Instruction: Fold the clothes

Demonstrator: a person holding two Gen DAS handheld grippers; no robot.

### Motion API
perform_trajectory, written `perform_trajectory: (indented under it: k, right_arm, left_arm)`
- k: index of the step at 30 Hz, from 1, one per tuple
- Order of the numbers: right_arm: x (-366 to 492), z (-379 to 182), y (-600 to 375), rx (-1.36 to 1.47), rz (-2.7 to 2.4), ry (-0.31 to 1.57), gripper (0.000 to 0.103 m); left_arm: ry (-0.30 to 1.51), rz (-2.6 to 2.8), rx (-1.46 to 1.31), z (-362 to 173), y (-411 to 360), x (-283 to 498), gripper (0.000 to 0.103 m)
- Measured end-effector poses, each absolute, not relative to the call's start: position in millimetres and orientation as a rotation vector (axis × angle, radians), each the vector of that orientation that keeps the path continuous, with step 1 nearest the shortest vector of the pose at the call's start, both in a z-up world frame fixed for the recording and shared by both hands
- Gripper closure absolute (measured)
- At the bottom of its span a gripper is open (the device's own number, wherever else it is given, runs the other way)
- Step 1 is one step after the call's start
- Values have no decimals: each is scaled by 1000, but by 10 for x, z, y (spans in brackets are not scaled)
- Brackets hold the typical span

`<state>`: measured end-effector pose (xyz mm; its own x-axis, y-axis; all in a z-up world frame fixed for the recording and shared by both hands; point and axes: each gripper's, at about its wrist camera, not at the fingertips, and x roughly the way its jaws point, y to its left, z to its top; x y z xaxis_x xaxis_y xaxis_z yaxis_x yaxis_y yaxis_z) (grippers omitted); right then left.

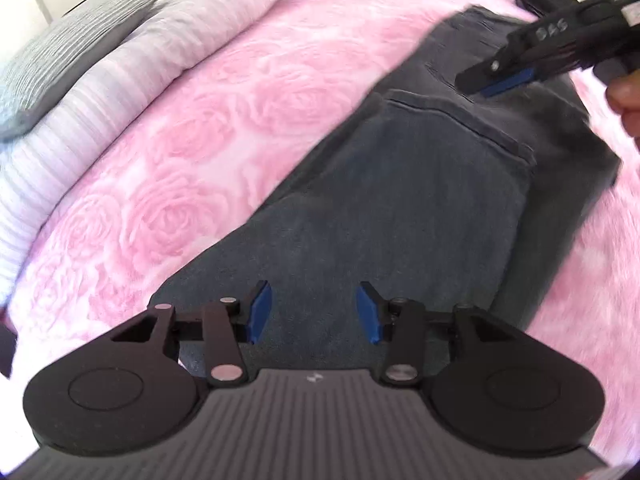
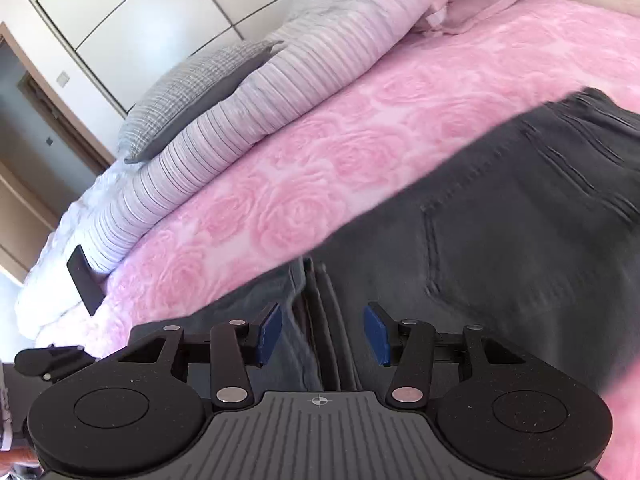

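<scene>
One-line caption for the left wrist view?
Open left gripper above folded dark grey jeans on pink rose-patterned blanket.

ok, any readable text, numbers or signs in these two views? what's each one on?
"945", blurred so uncertain: pale digits on the right gripper, seen in the left wrist view.
Small pale mark, no letters: the left gripper body.
Crosshair mark, no text: right gripper body, right wrist view.
Jeans, pink blanket: none.

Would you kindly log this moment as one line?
jeans lying on pink blanket | left gripper open above | right gripper open above
</scene>
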<state>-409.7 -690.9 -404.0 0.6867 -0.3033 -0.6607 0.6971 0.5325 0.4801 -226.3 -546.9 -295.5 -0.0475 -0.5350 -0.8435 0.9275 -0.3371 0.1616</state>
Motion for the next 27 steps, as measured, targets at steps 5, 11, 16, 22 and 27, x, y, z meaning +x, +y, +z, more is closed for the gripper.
perform_trajectory:
  k: [5, 11, 16, 22, 27]
  right_arm:
    - [-3705, -4336, -7308, 829, -526, 632, 53]
    - [-3571, -4405, -7391, 855, -467, 750, 83]
    - [-3381, -4097, -7490, 743, -429, 646, 83]
    - [-3344, -4473, -7571, 814, -475, 744, 83]
    - [-3441, -4403, -7483, 782, -522, 758, 83]
  left_arm:
    - [586, -1611, 1035, -3136, -5427, -2128, 61]
    - [593, -1608, 980, -3080, -5360, -2068, 62]
    - [567, -1599, 944, -3092, -5413, -1990, 62]
    - [590, -1625, 986, -3151, -5461, -1966, 61]
    - [605, -1630, 982, -3163, -5452, -1909, 61]
